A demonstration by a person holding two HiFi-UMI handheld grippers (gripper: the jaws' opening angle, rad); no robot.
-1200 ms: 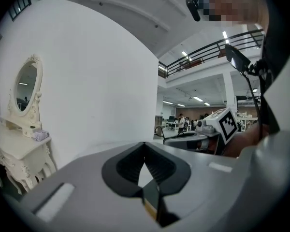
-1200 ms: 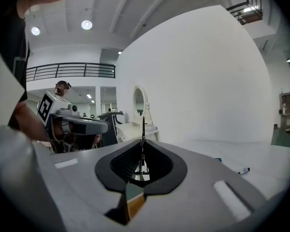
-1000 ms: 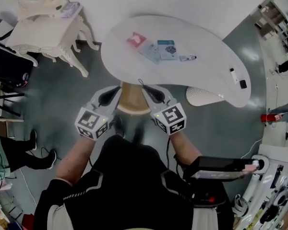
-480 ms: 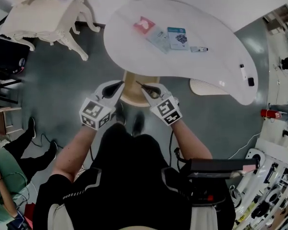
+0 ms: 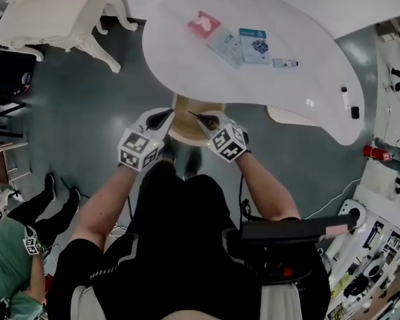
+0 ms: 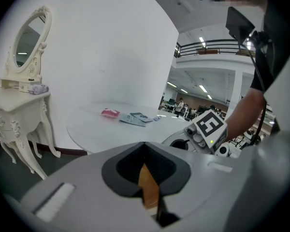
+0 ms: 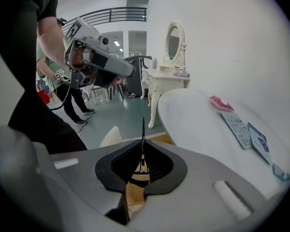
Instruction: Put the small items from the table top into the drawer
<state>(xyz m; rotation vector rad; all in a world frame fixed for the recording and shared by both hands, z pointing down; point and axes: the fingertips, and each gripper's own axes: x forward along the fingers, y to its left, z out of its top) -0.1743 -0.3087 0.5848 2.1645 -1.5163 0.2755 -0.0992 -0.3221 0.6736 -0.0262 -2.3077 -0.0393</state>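
Observation:
The white curved table [image 5: 187,65] carries a pink packet [image 5: 205,24], a grey leaflet [image 5: 225,46], a blue card [image 5: 255,45] and a small grey item [image 5: 285,63]. Two more small pieces, one white [image 5: 345,97] and one black [image 5: 356,112], lie near its right end. Under its near edge sits a round wooden unit [image 5: 185,127]. My left gripper [image 5: 165,115] and right gripper [image 5: 199,117] hover side by side over that unit, both shut and short of the items. In the right gripper view a thin dark sliver stands at the right gripper [image 7: 143,140] tips. Wood shows behind the left gripper [image 6: 145,145].
A cream dressing table [image 5: 50,15] with an oval mirror [image 6: 25,42] stands at the far left. A white ribbed object [image 5: 288,115] sits on the floor under the table's right part. A seated person's legs [image 5: 33,209] are at the left; a black screen [image 5: 297,229] juts out at my right.
The view has swung, so the table sits higher and further right. Both grippers have drawn closer together near the table's edge. Their jaws look the same.

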